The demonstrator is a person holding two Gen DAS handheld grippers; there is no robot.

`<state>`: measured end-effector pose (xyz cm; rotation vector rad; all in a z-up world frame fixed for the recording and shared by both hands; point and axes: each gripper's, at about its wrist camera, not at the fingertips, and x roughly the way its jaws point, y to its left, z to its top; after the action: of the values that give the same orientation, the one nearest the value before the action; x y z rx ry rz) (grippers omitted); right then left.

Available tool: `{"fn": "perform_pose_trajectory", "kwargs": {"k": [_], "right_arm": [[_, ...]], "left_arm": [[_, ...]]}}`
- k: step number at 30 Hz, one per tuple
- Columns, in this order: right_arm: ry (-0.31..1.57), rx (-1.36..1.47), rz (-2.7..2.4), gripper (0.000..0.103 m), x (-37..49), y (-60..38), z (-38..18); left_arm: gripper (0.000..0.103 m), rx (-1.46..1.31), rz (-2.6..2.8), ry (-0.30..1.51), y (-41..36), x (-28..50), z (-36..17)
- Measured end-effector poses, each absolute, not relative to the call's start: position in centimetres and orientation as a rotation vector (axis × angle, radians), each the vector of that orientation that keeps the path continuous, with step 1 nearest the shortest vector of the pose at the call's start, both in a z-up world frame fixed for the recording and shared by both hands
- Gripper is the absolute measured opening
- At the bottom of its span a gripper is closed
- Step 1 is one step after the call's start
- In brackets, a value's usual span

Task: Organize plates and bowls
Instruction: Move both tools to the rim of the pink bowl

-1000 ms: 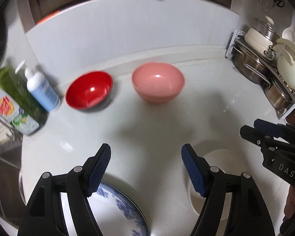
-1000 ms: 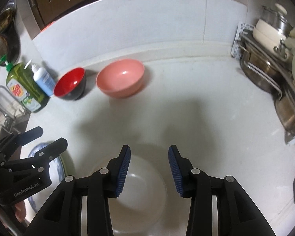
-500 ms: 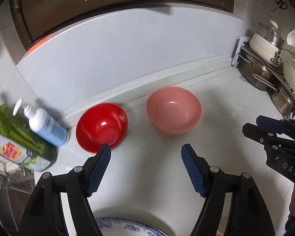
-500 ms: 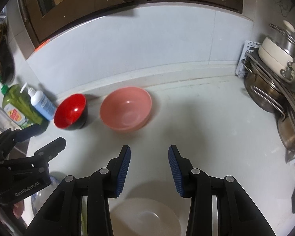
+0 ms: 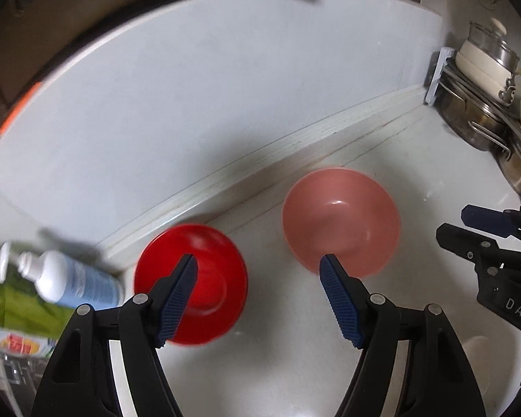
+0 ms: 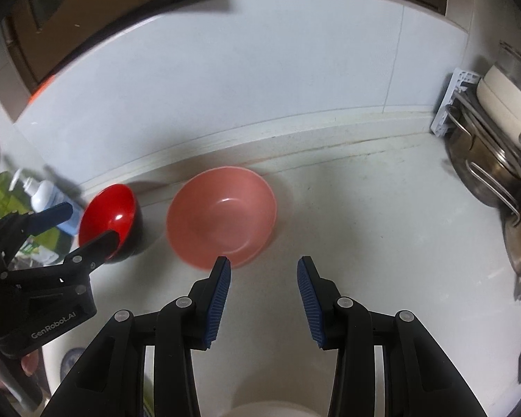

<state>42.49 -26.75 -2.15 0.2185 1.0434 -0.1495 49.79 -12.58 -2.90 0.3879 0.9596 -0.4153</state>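
Observation:
A red bowl (image 5: 205,278) and a pink bowl (image 5: 340,222) stand side by side on the white counter near the back wall. My left gripper (image 5: 258,264) is open and empty, its left finger over the red bowl and its right finger at the pink bowl's near rim. My right gripper (image 6: 264,267) is open and empty, just in front of the pink bowl (image 6: 222,219); the red bowl (image 6: 111,219) is to its left. A white bowl (image 6: 271,410) shows at the bottom edge under the right gripper. A blue-patterned plate (image 6: 71,361) peeks out at lower left.
A white pump bottle (image 5: 69,281) and a green soap bottle (image 5: 13,312) stand left of the red bowl. A rack of steel pots and lids (image 6: 497,160) fills the right side. The back wall (image 6: 260,87) rises just behind the bowls.
Both grippers have moved forward toward the two bowls. The white bowl and blue plate have slid down toward the frame bottoms. Both grippers stay open.

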Motion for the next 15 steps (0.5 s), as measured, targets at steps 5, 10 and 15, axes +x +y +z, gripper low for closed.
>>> {"fn": "perform_pose_trajectory", "kwargs": {"k": [5, 10, 15], "right_arm": [[1.087, 0.249, -0.162, 0.041, 44.6, -27.3, -3.9], [1.118, 0.300, -0.174, 0.041, 46.3, -28.1, -5.5], [1.151, 0.329, -0.181, 0.040, 47.7, -28.2, -7.1]], "left_arm": [[0.066, 0.384, -0.453, 0.979, -13.7, 52.4, -4.5], [0.057, 0.412, -0.469, 1.023, -14.9, 54.2, -6.6], [0.049, 0.438, -0.482, 1.062, -15.8, 55.3, -8.3]]}}
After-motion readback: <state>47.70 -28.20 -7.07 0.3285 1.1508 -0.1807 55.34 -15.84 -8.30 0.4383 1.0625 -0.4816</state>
